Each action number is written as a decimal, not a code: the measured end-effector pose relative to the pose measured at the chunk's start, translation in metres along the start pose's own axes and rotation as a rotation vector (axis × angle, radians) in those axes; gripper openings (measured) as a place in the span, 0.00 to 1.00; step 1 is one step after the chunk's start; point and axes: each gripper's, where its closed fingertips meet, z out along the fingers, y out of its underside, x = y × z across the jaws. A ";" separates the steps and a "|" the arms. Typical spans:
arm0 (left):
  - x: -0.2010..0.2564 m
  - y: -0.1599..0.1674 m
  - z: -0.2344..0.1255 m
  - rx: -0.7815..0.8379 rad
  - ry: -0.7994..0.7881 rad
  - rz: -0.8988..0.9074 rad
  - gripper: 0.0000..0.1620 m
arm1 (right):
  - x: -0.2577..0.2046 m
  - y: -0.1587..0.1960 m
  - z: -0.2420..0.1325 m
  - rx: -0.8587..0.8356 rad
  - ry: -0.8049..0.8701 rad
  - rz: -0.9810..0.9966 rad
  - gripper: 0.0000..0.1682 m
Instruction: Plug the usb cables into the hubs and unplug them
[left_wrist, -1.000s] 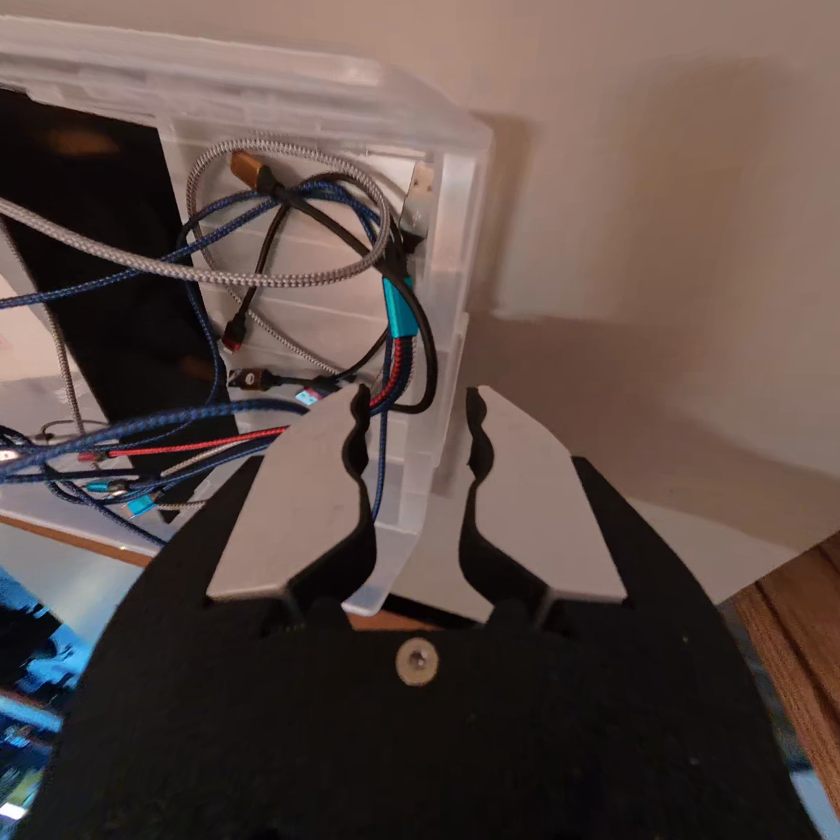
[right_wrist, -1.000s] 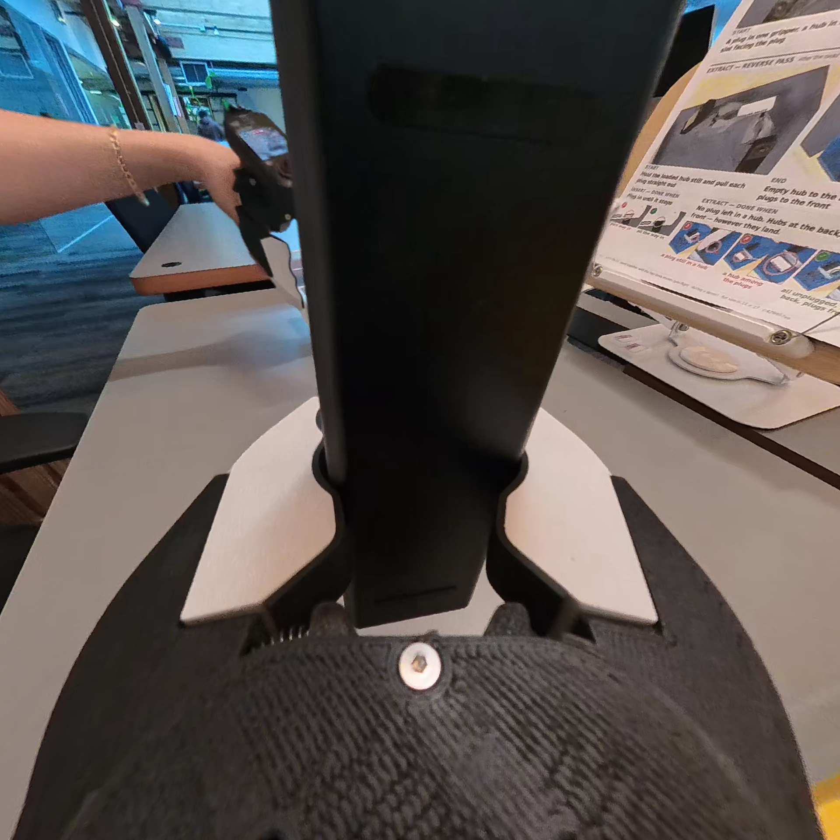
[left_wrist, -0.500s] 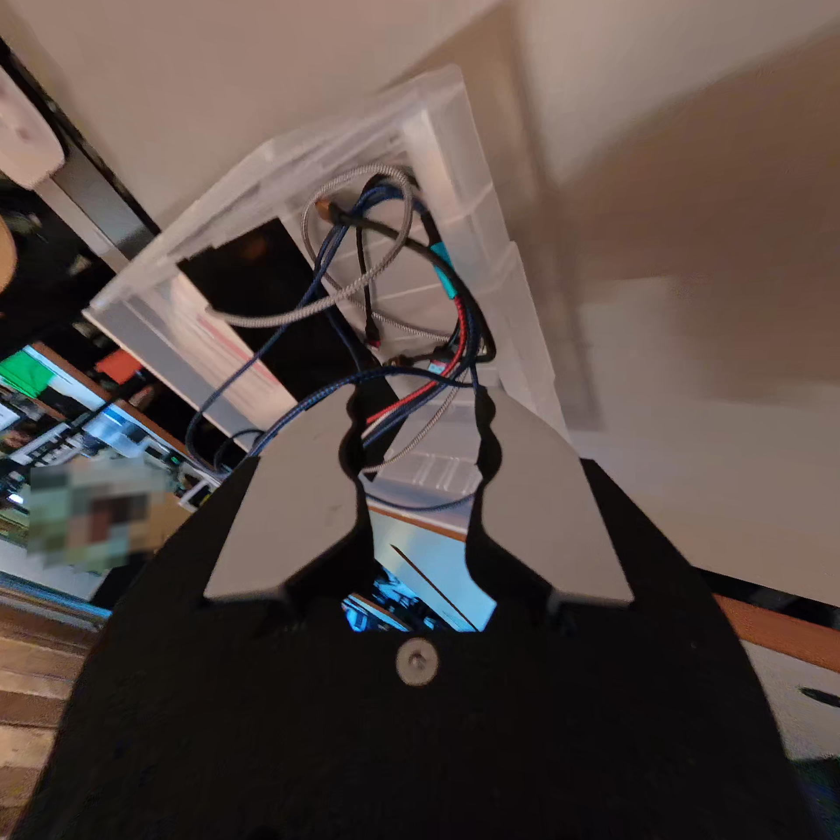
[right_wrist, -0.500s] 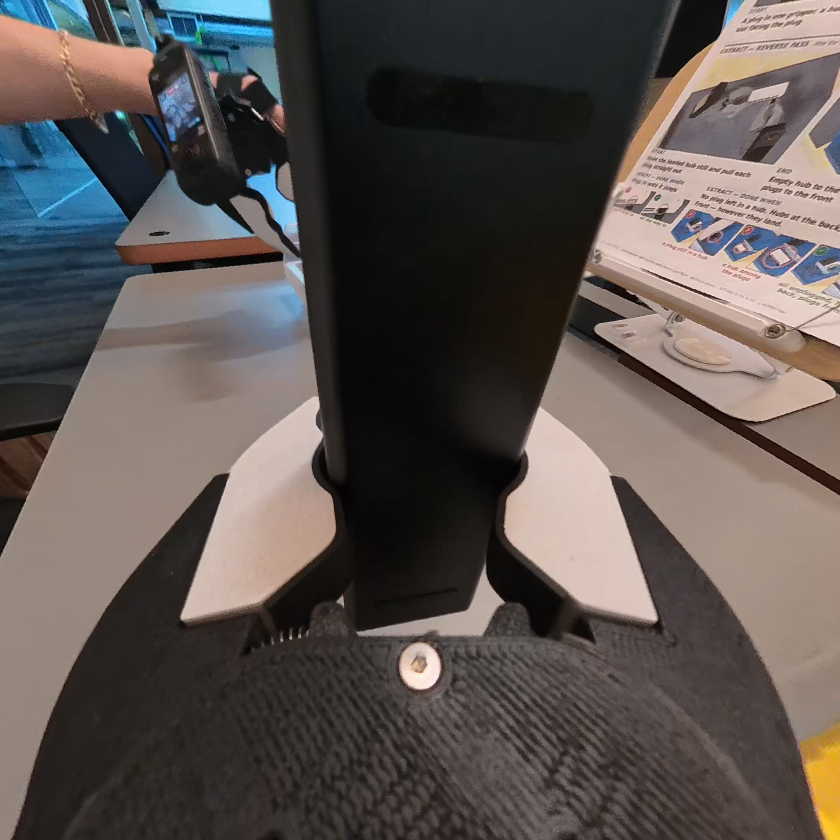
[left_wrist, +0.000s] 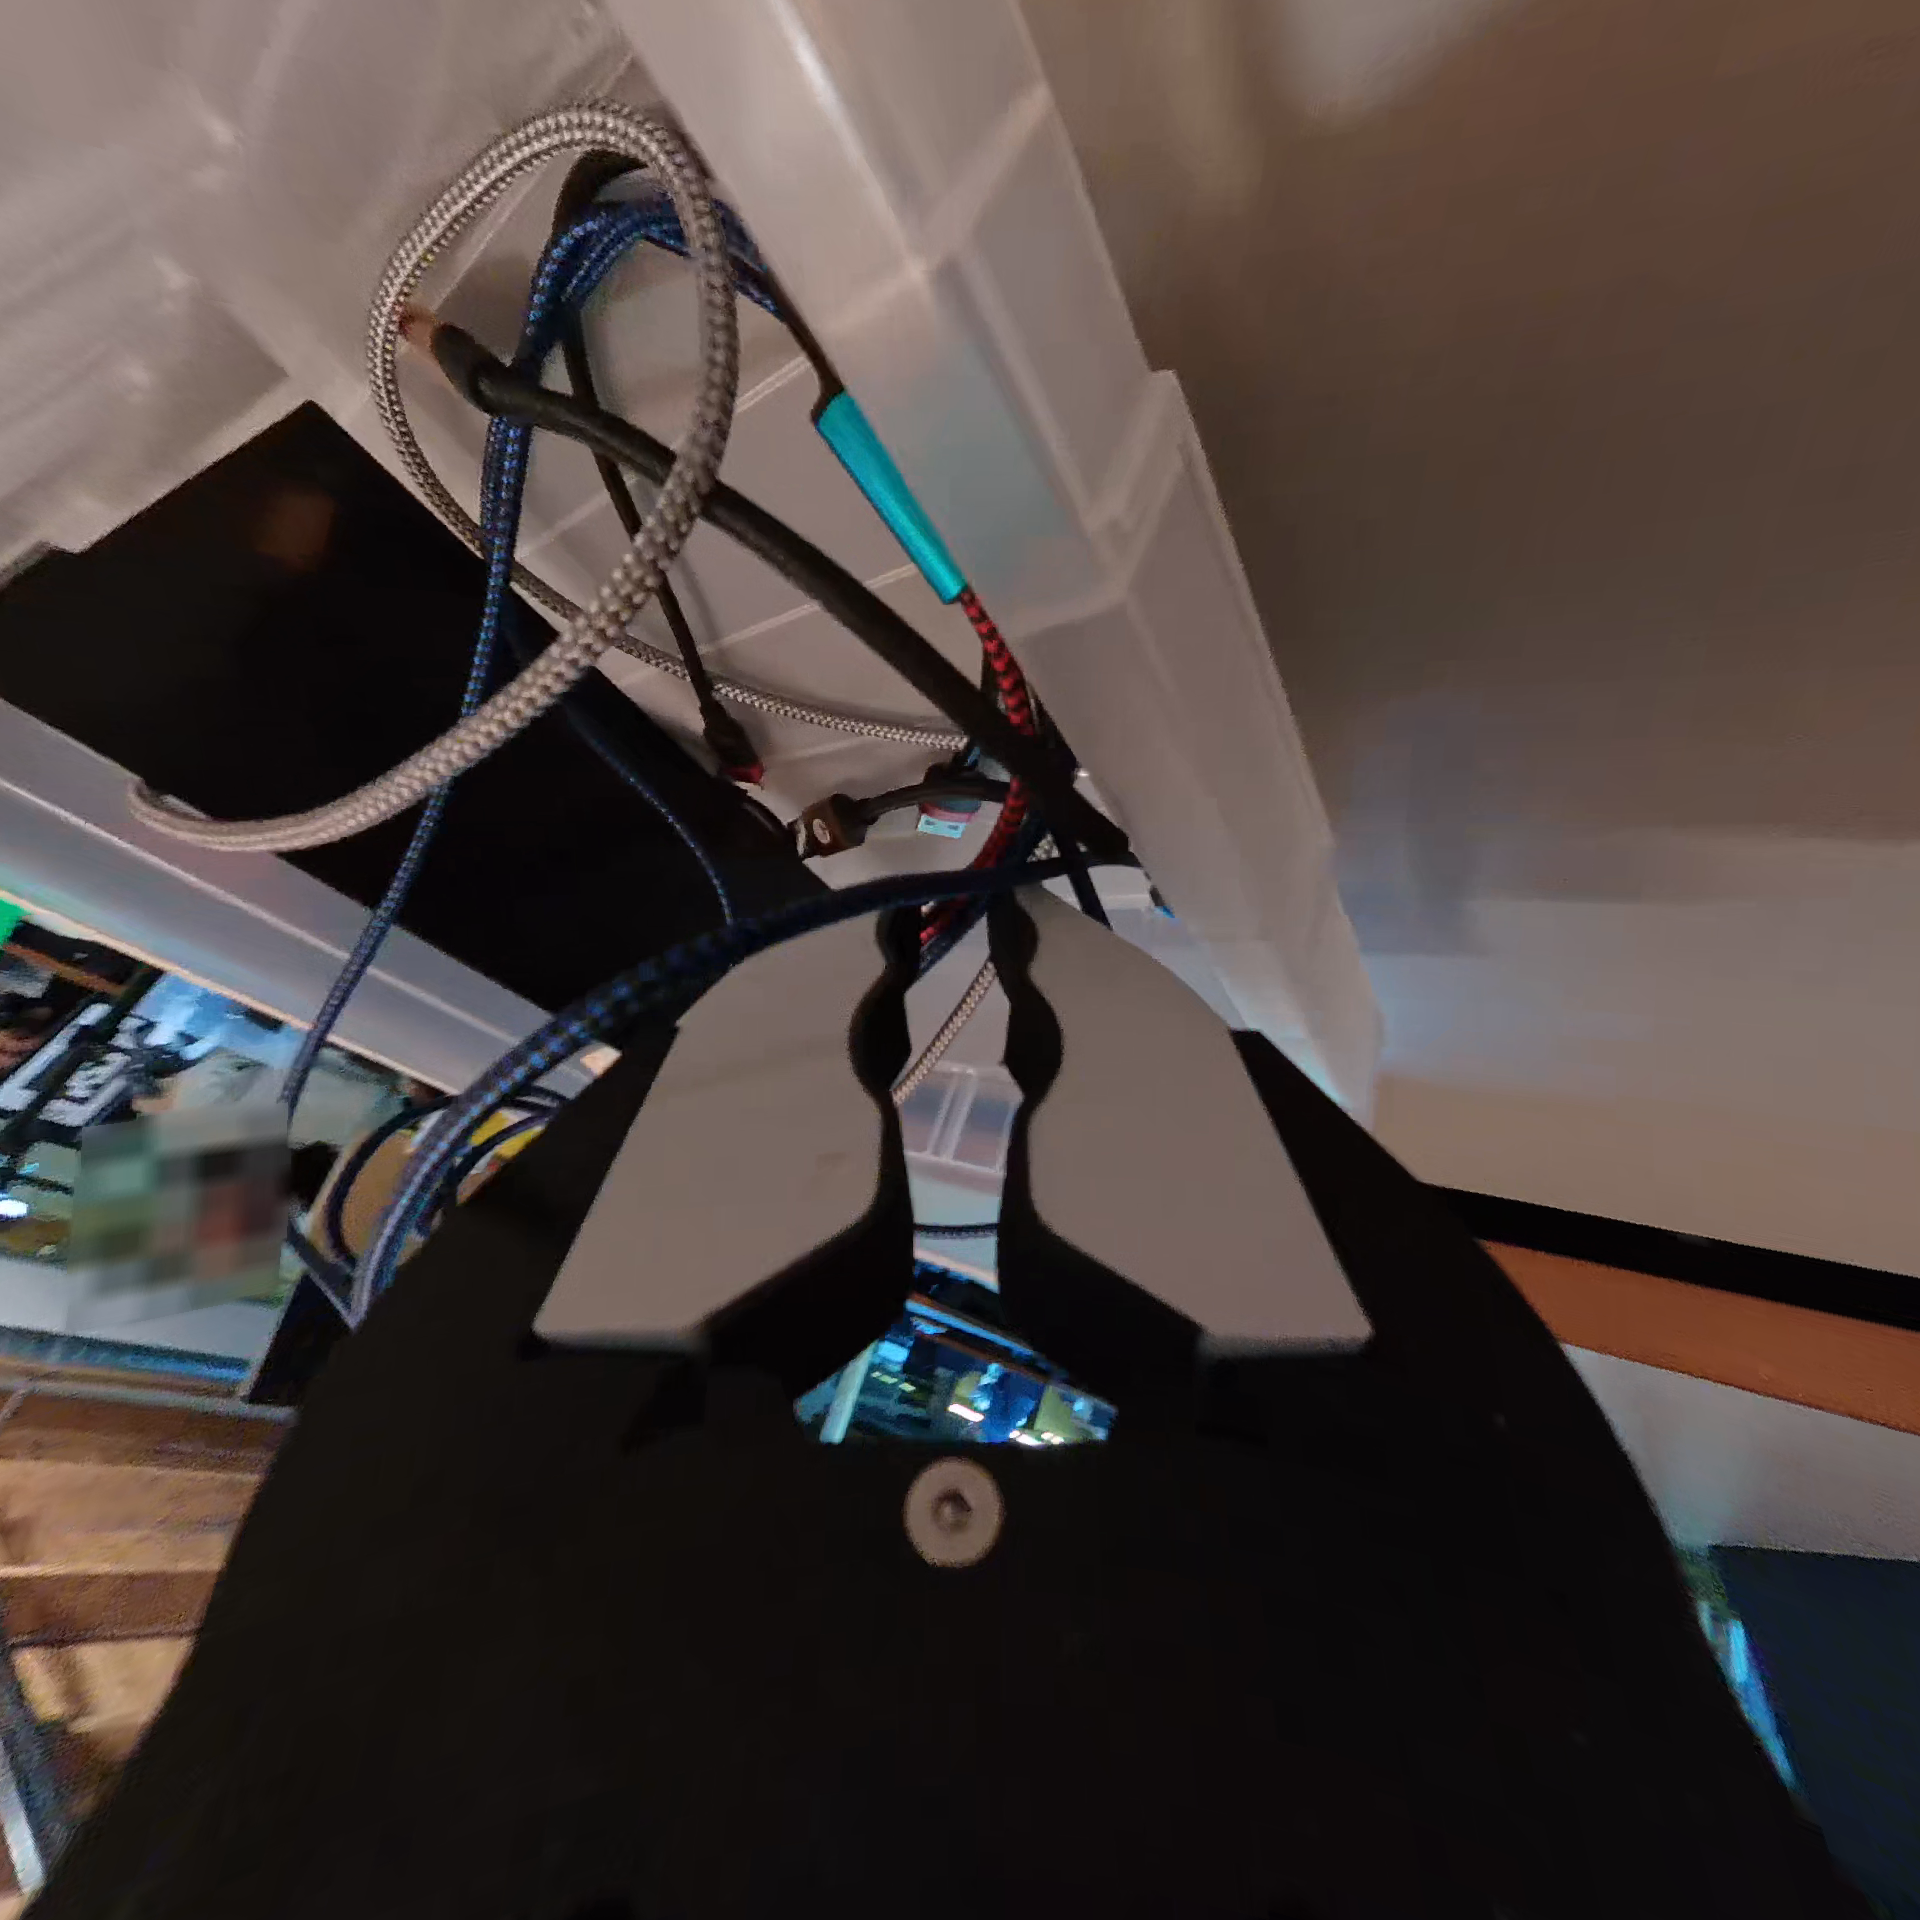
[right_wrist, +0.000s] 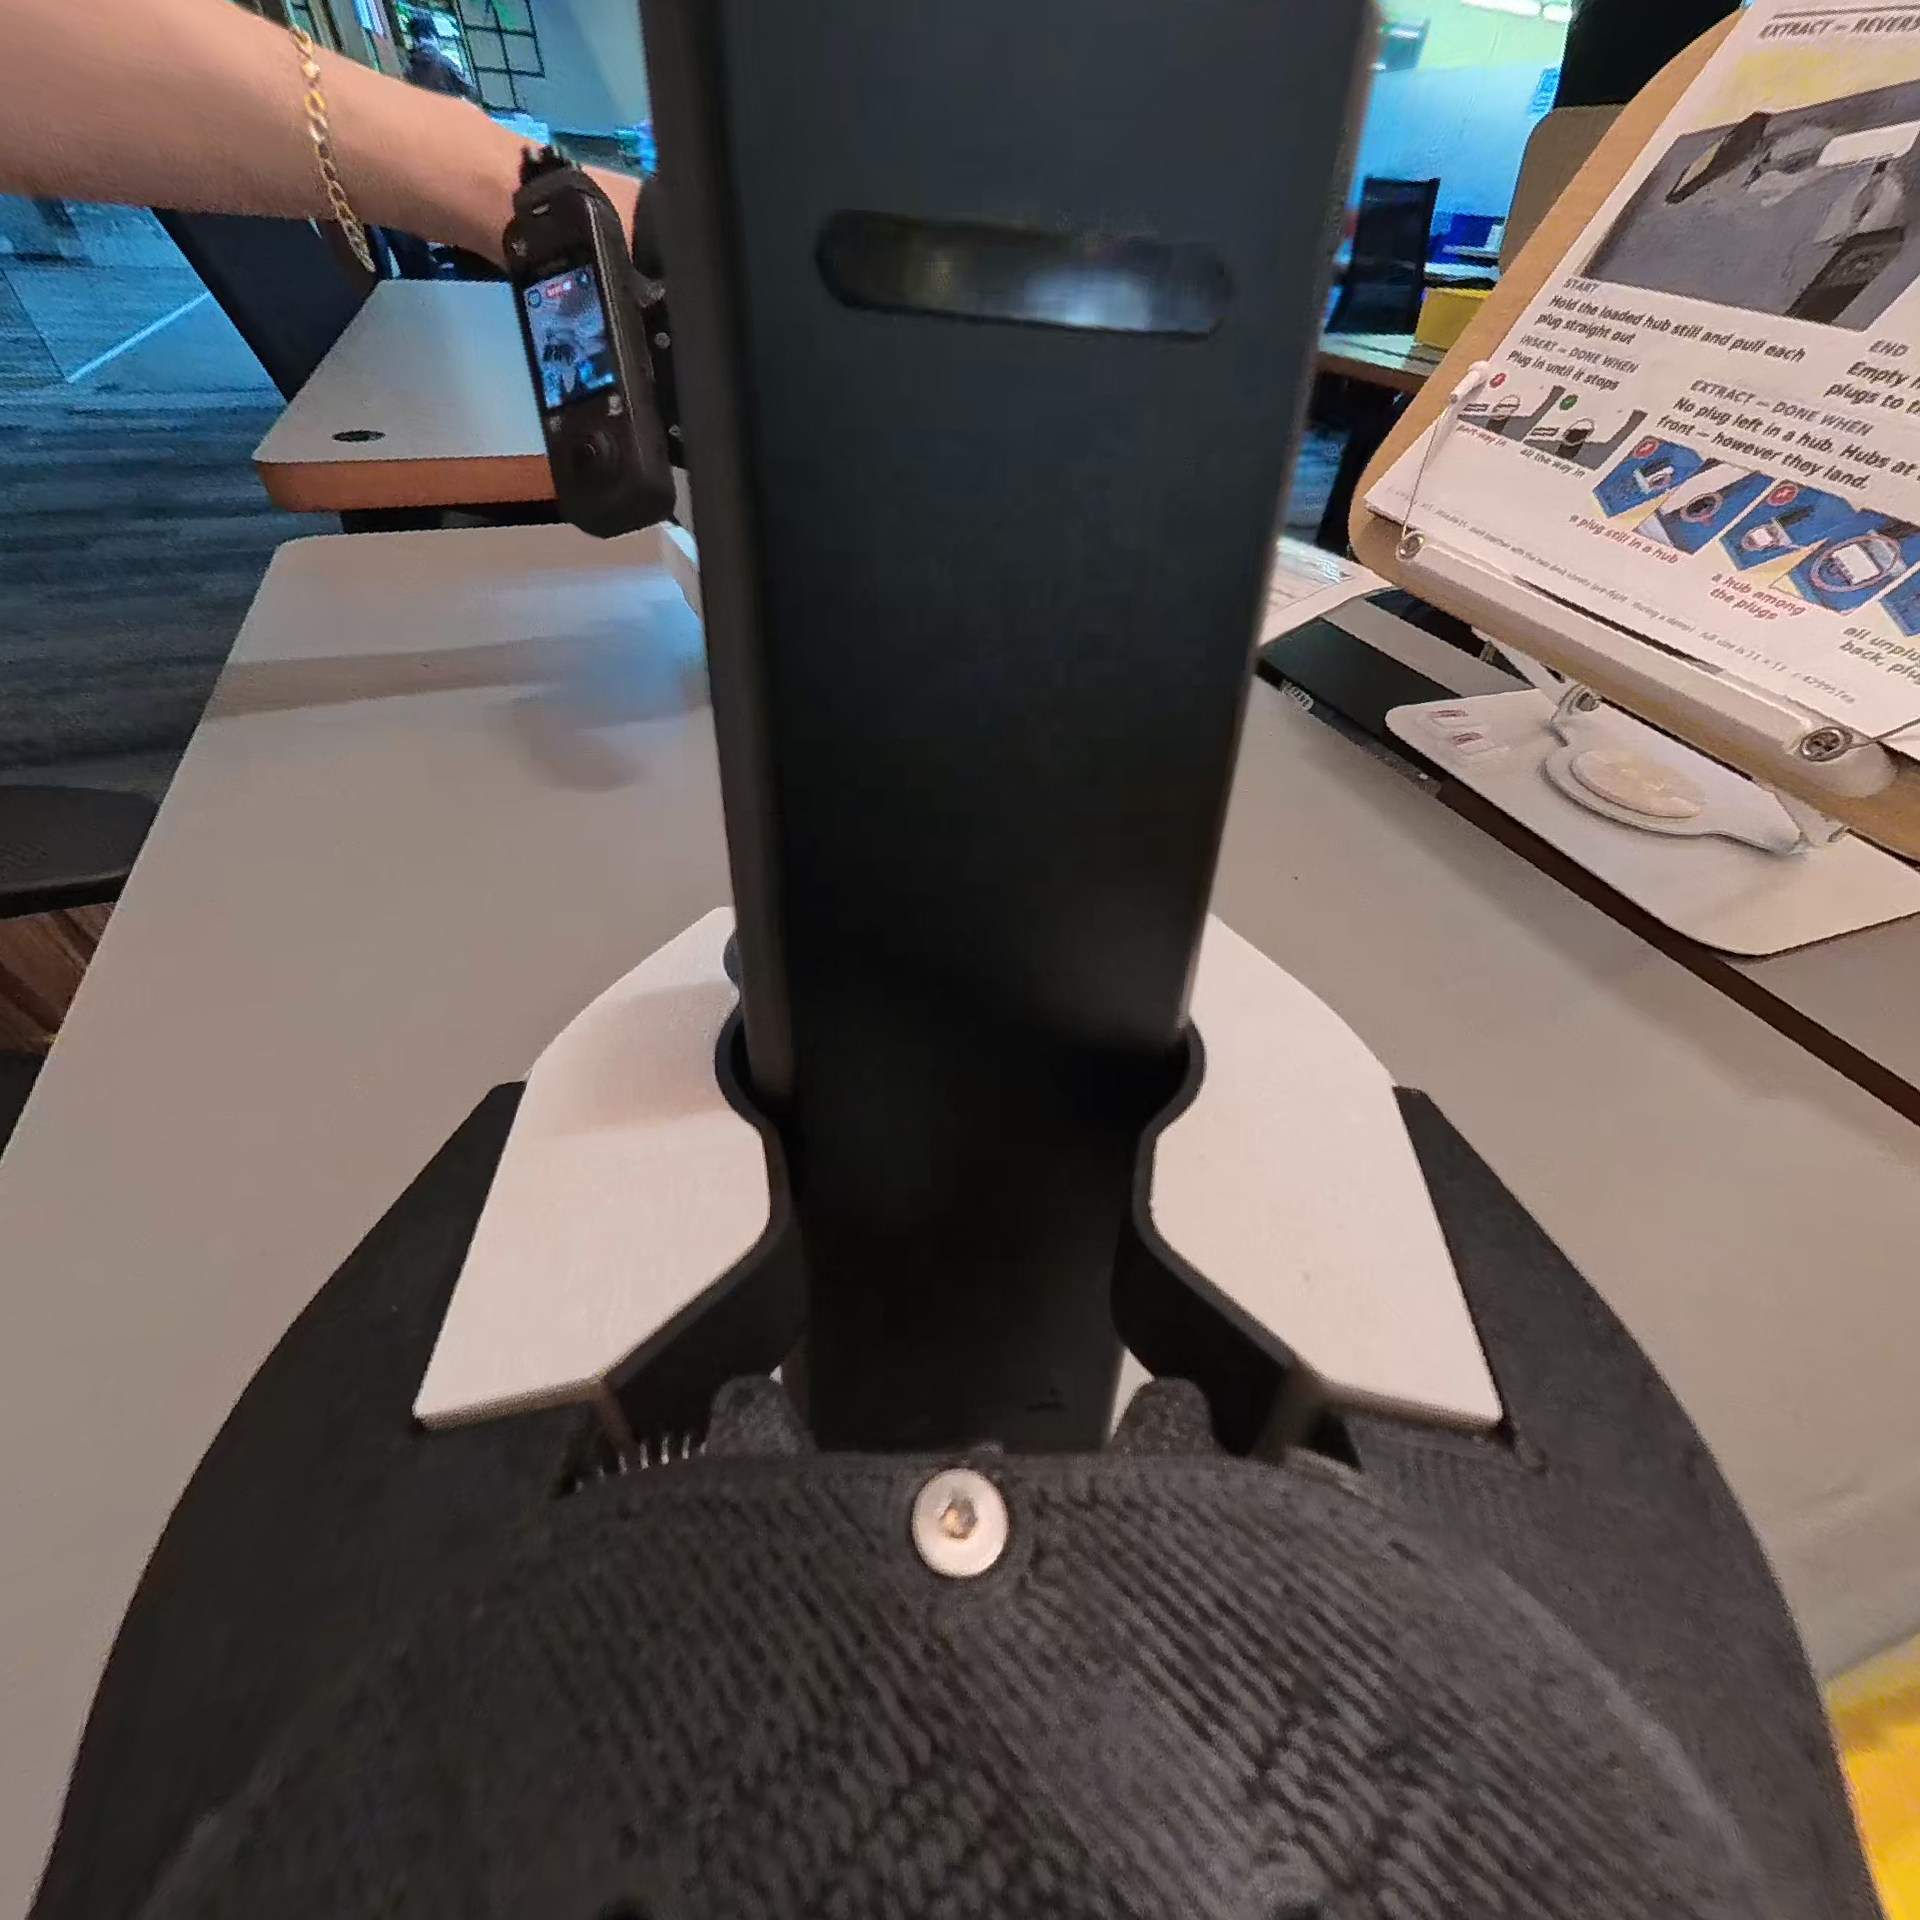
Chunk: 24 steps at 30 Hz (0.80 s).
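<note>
Here, my right claw (right_wrist: 961, 1049) clamps the tall black slab-shaped hub (right_wrist: 997, 623); a printed instruction sheet (right_wrist: 1714, 416) stands at two o'clock. My left claw (left_wrist: 954, 935) is narrowly parted around braided cables (left_wrist: 935, 1049).

— How did the left gripper (left_wrist: 954, 940) stand?
— Its jaws were drawn close, a narrow gap left between the pale fingers (left_wrist: 764, 1122). Thin cable strands ran through that gap at the tips; whether they were pinched, I could not tell.
— And seen from the other side?
— The right wrist view caught the left gripper (right_wrist: 597, 353) farther off, carried by a bare forearm (right_wrist: 208, 125) with a chain bracelet at the wrist, reaching in from the left.
— The right gripper (right_wrist: 961, 1049)?
— It was clamped on a tall black hub (right_wrist: 997, 623), one white finger (right_wrist: 623, 1195) pressed to each side, the hub rising straight up between them.
</note>
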 end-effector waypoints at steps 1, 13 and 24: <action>0.000 0.000 0.000 0.011 0.016 -0.028 0.07 | 0.001 0.000 0.000 0.000 0.001 0.002 0.44; -0.073 0.052 -0.106 0.225 -0.269 -0.523 0.01 | -0.001 -0.039 -0.014 0.279 -0.056 0.128 0.44; -0.119 0.134 -0.251 0.080 -0.664 -0.669 0.01 | -0.006 -0.076 -0.042 0.497 -0.154 0.214 0.44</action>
